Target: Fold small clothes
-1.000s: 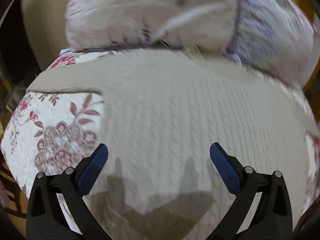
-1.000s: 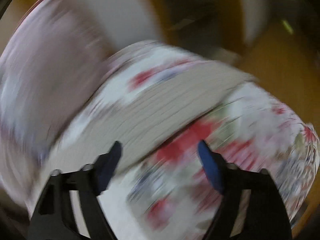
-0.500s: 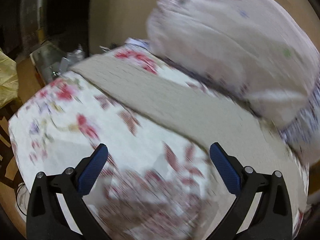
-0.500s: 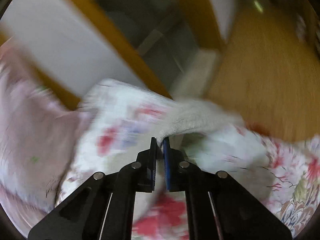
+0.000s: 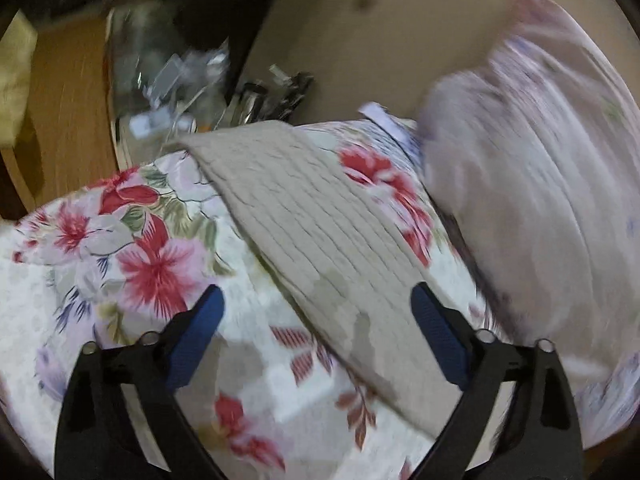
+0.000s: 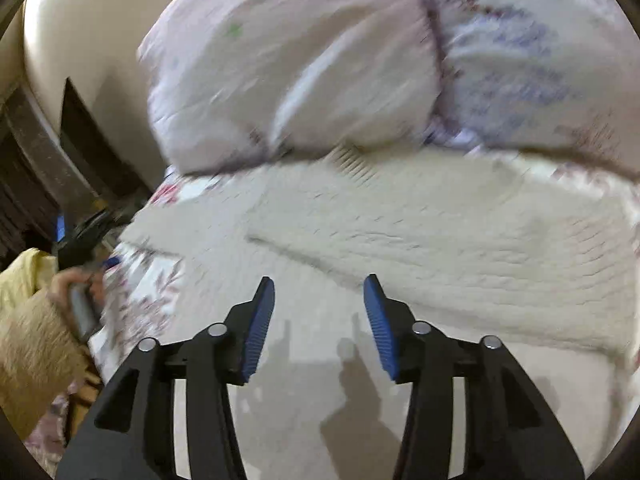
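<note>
A beige ribbed knit garment [image 5: 304, 232] lies flat on a floral bedspread [image 5: 120, 248]. In the left wrist view one sleeve or edge of it runs diagonally from the far left corner towards my left gripper [image 5: 316, 320], which is open and empty just above it. In the right wrist view the garment [image 6: 460, 240] shows a folded layer with a raised edge. My right gripper [image 6: 319, 312] is open and empty, hovering over the near part of the garment.
A large pale pink pillow [image 6: 320, 60] lies at the far side, touching the garment's far edge; it also shows in the left wrist view [image 5: 540, 200]. Cluttered items [image 5: 180, 80] stand beyond the bed's far left edge. A person's hand and yellow sleeve [image 6: 36, 320] are at the left.
My right gripper was shut on a corner of the garment half a second ago; it has let go and is open over the folded cloth. The left gripper has swung left, staying open.
</note>
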### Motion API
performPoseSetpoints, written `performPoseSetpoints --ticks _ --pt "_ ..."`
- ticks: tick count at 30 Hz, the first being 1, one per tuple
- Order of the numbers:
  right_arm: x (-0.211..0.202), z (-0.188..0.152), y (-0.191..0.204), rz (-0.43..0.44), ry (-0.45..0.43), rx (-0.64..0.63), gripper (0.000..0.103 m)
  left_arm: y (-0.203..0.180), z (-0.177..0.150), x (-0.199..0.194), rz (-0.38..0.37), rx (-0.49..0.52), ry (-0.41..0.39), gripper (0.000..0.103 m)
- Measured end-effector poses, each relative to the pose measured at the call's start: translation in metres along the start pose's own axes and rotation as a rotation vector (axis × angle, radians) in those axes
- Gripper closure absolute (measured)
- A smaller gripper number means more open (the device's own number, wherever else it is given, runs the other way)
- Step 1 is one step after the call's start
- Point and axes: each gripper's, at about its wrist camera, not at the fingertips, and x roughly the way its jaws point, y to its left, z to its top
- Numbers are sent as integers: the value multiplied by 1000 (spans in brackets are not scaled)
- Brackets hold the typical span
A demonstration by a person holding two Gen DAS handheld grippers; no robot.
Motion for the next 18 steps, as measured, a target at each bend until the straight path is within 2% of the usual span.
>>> performPoseSetpoints --ticks 1,3,5,7,9,10,12,14,16,18 --pt "-3 -2 -3 -22 3 2 44 3 5 -1 -3 -16 -18 19" --pt "-10 -3 -13 -73 2 34 43 9 18 4 -23 -58 -4 31" --pt "-18 0 -29 -96 -11 97 41 17 28 6 -60 -129 -4 32" --pt "-23 1 -44 -122 -21 144 39 22 38 8 -84 -184 -11 39" --pt "-23 -1 -48 -134 -17 148 39 29 45 15 -93 -242 3 66" --pt "-23 -2 -46 -138 -14 140 39 33 47 20 -93 -273 13 71" --pt "-23 -5 -45 -141 -5 121 39 33 50 25 -79 -280 22 92" --pt "-27 -9 -45 -145 -1 108 39 21 52 19 -65 -231 -1 94" --pt "-35 -11 -52 -151 -5 103 39 -5 51 4 -92 -123 -51 95" --pt "-45 -11 -63 -162 -19 112 39 -60 36 -24 -157 106 -106 96"
